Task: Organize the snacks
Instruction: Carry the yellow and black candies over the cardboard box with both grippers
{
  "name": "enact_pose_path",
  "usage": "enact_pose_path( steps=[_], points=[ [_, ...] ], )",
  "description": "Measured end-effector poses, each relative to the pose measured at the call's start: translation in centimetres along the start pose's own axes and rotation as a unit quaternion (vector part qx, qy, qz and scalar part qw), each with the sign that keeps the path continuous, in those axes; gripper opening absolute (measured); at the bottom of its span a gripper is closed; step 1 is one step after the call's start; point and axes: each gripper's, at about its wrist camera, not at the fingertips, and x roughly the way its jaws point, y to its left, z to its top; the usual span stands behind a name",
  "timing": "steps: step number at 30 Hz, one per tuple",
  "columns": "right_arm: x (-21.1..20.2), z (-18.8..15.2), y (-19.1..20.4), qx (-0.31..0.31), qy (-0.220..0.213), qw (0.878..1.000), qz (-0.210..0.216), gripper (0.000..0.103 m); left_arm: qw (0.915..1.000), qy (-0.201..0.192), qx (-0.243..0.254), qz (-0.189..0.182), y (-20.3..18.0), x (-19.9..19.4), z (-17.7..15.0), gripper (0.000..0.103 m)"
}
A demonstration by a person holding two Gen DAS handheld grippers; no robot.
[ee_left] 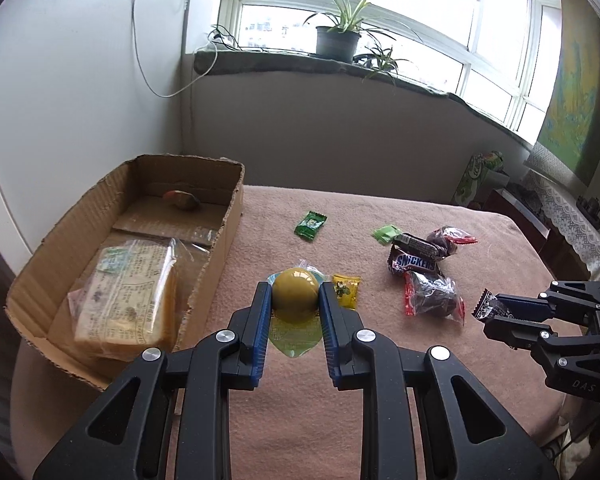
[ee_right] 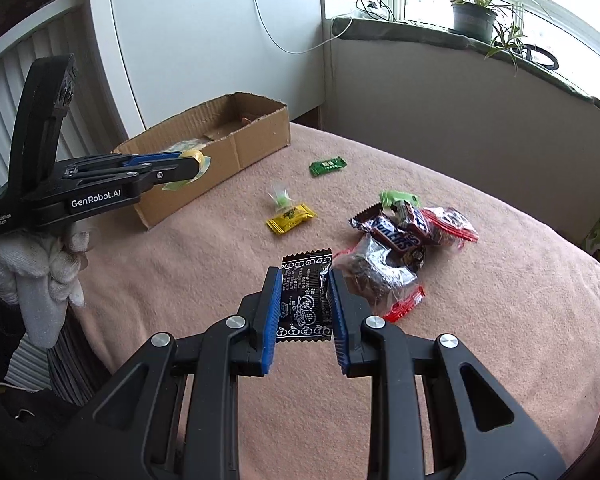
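My left gripper (ee_left: 295, 300) is shut on a yellow jelly cup (ee_left: 295, 294) and holds it above the pink tablecloth, just right of the cardboard box (ee_left: 224, 236). The box holds a wrapped cake pack (ee_left: 128, 292) and a small snack (ee_left: 182, 199). My right gripper (ee_right: 305, 290) is shut on a black snack packet (ee_right: 306, 300) above the cloth; it shows in the left wrist view (ee_left: 490, 307). Loose on the cloth lie a yellow candy (ee_right: 291, 218), a green candy (ee_right: 327, 167), Snickers bars (ee_right: 396, 228) and red-edged dark packets (ee_right: 380, 276).
The table (ee_right: 500, 320) is covered with a pink cloth, with walls behind and a window sill with potted plants (ee_left: 338, 40). A light green candy (ee_right: 398, 199) lies by the Snickers. A small clear green candy (ee_right: 281, 197) lies near the yellow one. A green carton (ee_left: 480, 176) stands beyond the table's far right.
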Motion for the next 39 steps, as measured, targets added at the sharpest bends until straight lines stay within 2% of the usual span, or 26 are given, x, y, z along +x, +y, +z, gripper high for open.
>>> enact_pose_path(
  steps=[11, 21, 31, 39],
  points=[
    [0.1, 5.6, 2.9, -0.021, -0.036, 0.999, 0.017, 0.024, 0.9986, -0.035, -0.027, 0.028, 4.0, -3.4, 0.6, 0.022],
    [1.8, 11.4, 6.4, -0.041, -0.061, 0.997, 0.039, 0.024, 0.9960, -0.051, -0.055, 0.048, 7.8, -4.6, 0.5, 0.022],
    [5.3, 16.0, 9.9, -0.064, -0.057, 0.995, 0.050, 0.024, 0.9931, -0.058, -0.078, 0.067, 11.2, -5.0, 0.4, 0.022],
    [9.1, 18.2, 11.0, -0.050, -0.036, 0.996, 0.064, 0.024, 0.9916, -0.054, -0.088, 0.077, 13.4, -4.4, 0.2, 0.022]
  ],
)
